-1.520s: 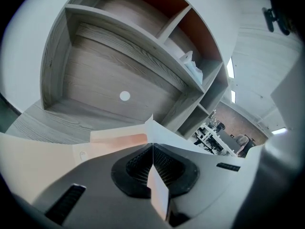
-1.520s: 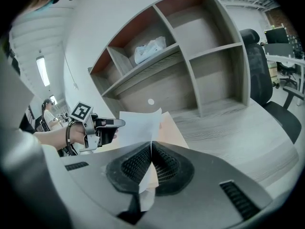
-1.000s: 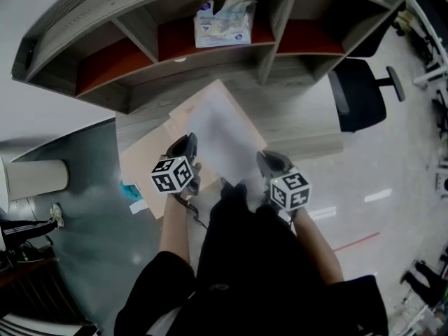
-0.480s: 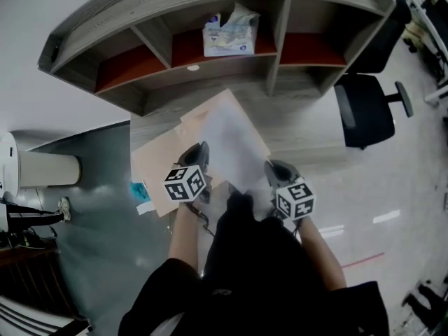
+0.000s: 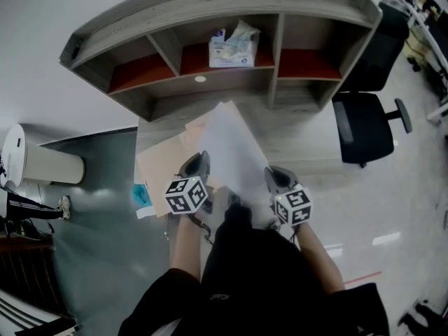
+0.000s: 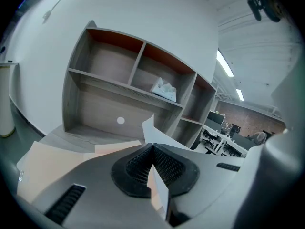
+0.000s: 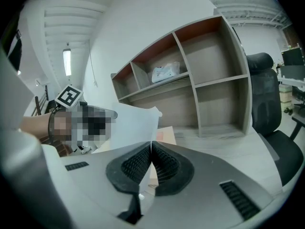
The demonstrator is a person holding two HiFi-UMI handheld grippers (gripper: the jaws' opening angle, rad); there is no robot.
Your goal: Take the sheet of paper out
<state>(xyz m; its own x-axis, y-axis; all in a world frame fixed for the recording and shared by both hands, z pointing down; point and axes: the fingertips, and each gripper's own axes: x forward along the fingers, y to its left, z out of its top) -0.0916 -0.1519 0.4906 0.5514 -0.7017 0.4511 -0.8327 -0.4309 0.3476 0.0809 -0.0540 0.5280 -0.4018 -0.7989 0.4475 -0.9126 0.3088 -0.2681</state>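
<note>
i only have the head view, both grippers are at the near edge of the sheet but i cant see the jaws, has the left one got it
Observer: Yes. In the left gripper view the left gripper's jaws are shut with the edge of the sheet pinched between the pads.
Operator: and the right one
Observer: Same there: the right gripper's jaws are shut on the sheet's edge.
Operator: is the sheet up off the folder
Observer: The right gripper view shows the sheet rising away from the jaws, with the tan folder lying flat on the desk behind it. I can't tell whether the far corner touches the folder.
</note>
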